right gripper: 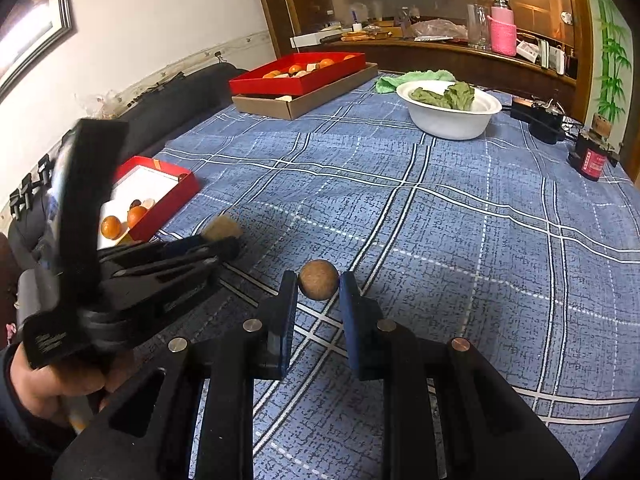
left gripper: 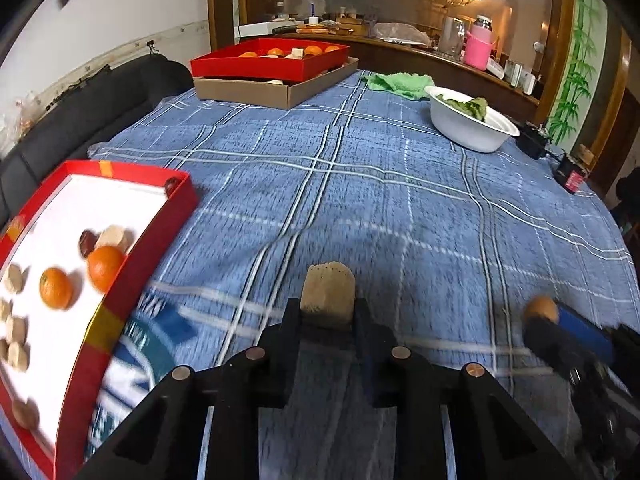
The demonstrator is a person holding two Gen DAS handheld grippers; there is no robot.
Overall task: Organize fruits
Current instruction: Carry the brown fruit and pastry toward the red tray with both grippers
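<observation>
Two handheld tongs work over a tabletop (left gripper: 400,184) covered in a blue plaid cloth.

The left tongs (left gripper: 327,316) are clamped on a tan block (left gripper: 328,294), rough and squarish, held just above the cloth at the near edge of the scene. In the right wrist view these tongs show at near left, blurred, with a hand (right gripper: 48,384) gripping the handle.

The right tongs (right gripper: 319,286) are clamped on a small brown ball (right gripper: 319,285), a round fruit or nut, held over the cloth to the right of the left tongs.

A red tray (left gripper: 132,280) with a white floor lies at near left. In it are two oranges (left gripper: 56,288), several tan blocks and a few dark brown pieces.

At the far left, a second red tray (left gripper: 272,66) with more oranges sits on top of a brown box (left gripper: 276,92). To the far right stands a white bowl (left gripper: 468,132) holding green leaves, with a green towel (left gripper: 400,82) just behind it.
</observation>
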